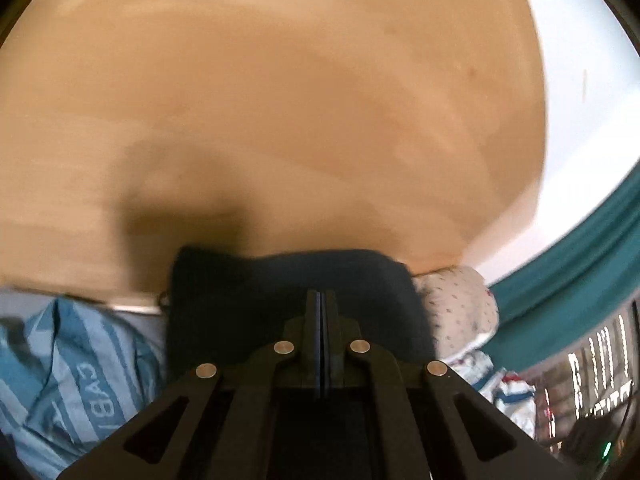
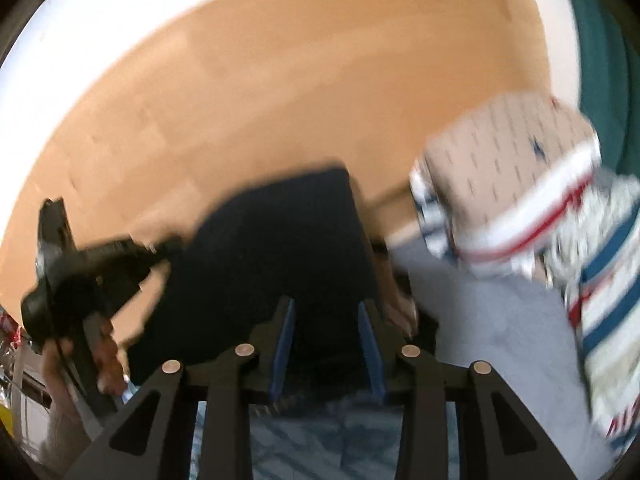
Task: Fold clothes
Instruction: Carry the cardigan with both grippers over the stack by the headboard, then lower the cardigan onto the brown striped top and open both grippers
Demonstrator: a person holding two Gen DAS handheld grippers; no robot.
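- A light wooden table (image 1: 280, 100) fills most of both wrist views, with a white wall behind it and teal fabric (image 1: 580, 272) at its right side; both pictures are motion-blurred.
- A dark navy garment (image 2: 280, 248) lies at the near edge of the table, bunched into a rough block and hanging partly over the edge.
- The left hand-held gripper (image 1: 322, 300) has its two fingers pressed together with no visible gap. Its tips lie against the dark cloth, but whether any fabric is pinched between them I cannot tell.
- In the right wrist view that same left tool shows as a black shape at the garment's left edge, touching it.
- The right hand-held gripper (image 2: 326, 312) stands with its blue-padded fingers spread apart, holding nothing, just over the near part of the dark garment.
- Just beside the garment on its right sits a pile of other clothes: a beige piece with small dots (image 2: 508, 148) on top, and a white piece with red and blue stripes (image 2: 600, 280) below it.
- A light blue striped cloth with lettering (image 1: 72, 368) lies below the table edge, left of the garment.
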